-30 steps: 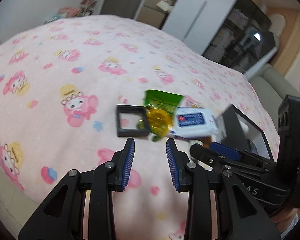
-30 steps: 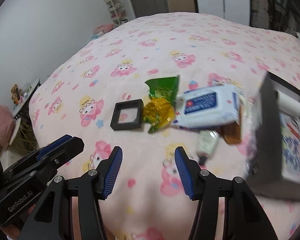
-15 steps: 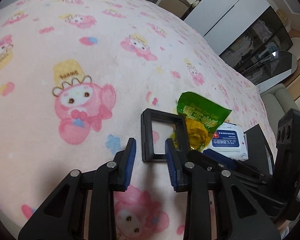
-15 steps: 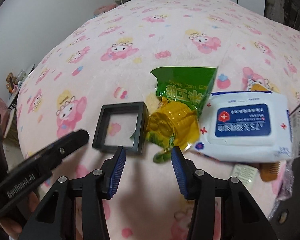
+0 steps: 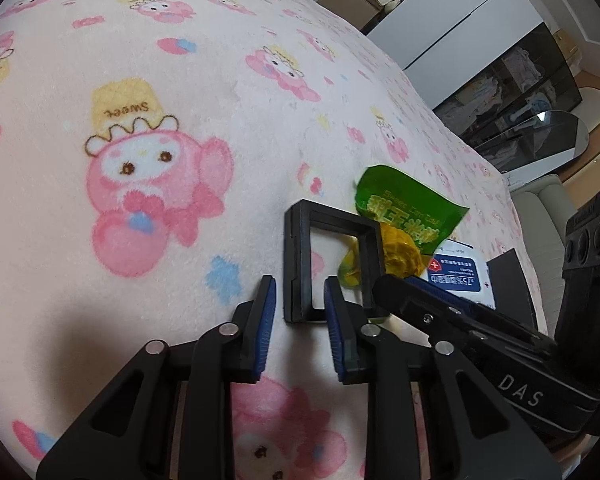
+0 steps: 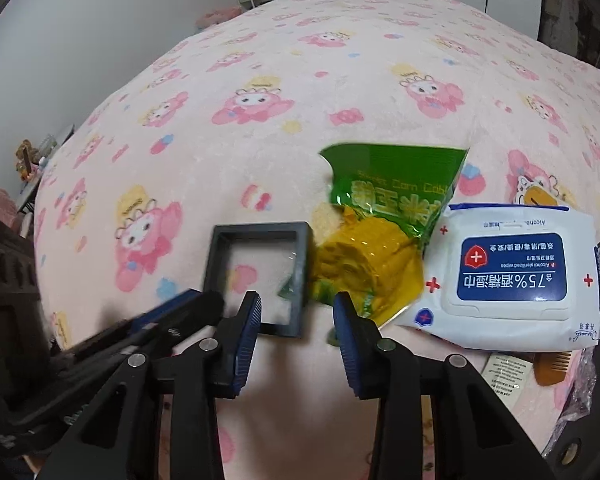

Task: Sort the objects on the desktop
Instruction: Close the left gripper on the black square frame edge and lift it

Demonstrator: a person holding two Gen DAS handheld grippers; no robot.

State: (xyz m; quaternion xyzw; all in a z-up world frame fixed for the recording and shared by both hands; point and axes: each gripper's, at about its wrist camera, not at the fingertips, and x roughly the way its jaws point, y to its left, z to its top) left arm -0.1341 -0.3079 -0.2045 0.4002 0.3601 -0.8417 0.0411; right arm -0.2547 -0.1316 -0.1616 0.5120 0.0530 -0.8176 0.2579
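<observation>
On the pink blanket (image 5: 148, 208), both grippers have been lowered to the black frame (image 5: 296, 264); the left gripper (image 5: 300, 296) is closing astride its near corner, the right gripper (image 6: 296, 312) closing, nothing yet gripped.

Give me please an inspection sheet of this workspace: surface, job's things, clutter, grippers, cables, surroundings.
Surface: pink cartoon-print blanket, soft.
Job's things: black square frame lying flat; green and yellow corn snack bag touching its right edge; white wipes pack beside the bag.
Clutter: small comb and a paper label under the wipes pack.
Grippers: left gripper closing around the frame's near-left corner; right gripper closing near the frame's right side and the bag, grip not confirmed.
Cables: nothing seen.
Surroundings: white wardrobe, dark glass cabinet.
</observation>
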